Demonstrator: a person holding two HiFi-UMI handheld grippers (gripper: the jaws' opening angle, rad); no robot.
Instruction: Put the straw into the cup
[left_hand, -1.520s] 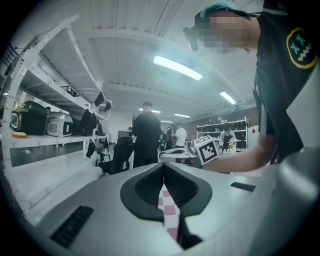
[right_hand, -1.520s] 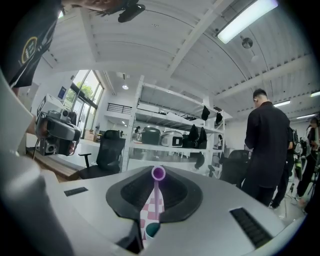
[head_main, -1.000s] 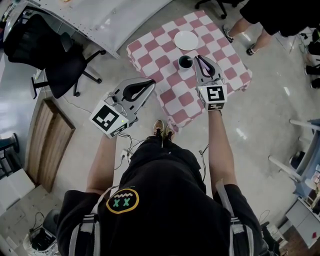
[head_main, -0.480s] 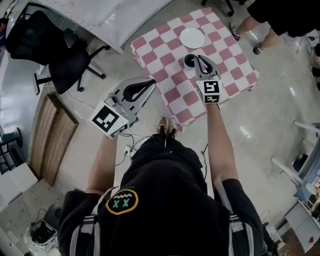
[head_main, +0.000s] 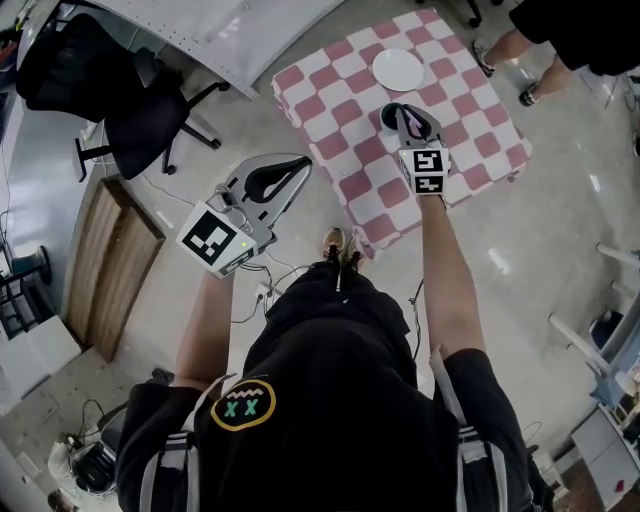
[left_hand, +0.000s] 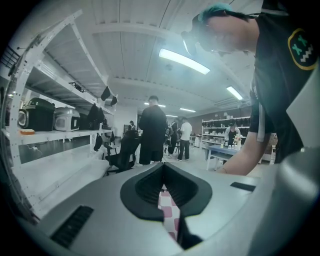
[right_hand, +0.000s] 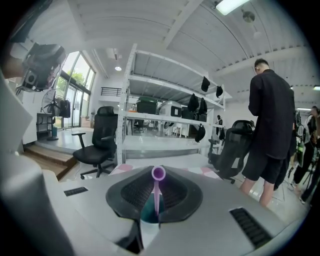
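Right gripper (right_hand: 158, 181): jaws nearly together, clamped on a thin purple straw (right_hand: 157, 196). The straw stands upright between the pads, with its open top end showing just above the jaw tips. In the right gripper view the lower part of the straw lines up over the dark teal opening of the cup (right_hand: 149, 213), seen through the gap below the jaws. Cannot tell whether the straw's lower end is past the rim.

Head view: the cup (head_main: 388, 116) sits about mid-table on the pink-and-white checked tablecloth (head_main: 345, 110). The right gripper (head_main: 402, 110) is right over it and partly covers it. A white plate (head_main: 398, 70) lies beyond the cup, toward the table's far corner, apart from the cup.

Left gripper (head_main: 304, 164): held off the table over the floor, beside the table's near-left edge. Jaw tips meet and nothing is between them. In the left gripper view the left gripper (left_hand: 162, 166) shows only a sliver of checked cloth through the narrow slit under the tips.

Surroundings: a black office chair (head_main: 130, 115) stands on the floor left of the table. Legs of a standing person (head_main: 530, 60) show at the table's far-right side.
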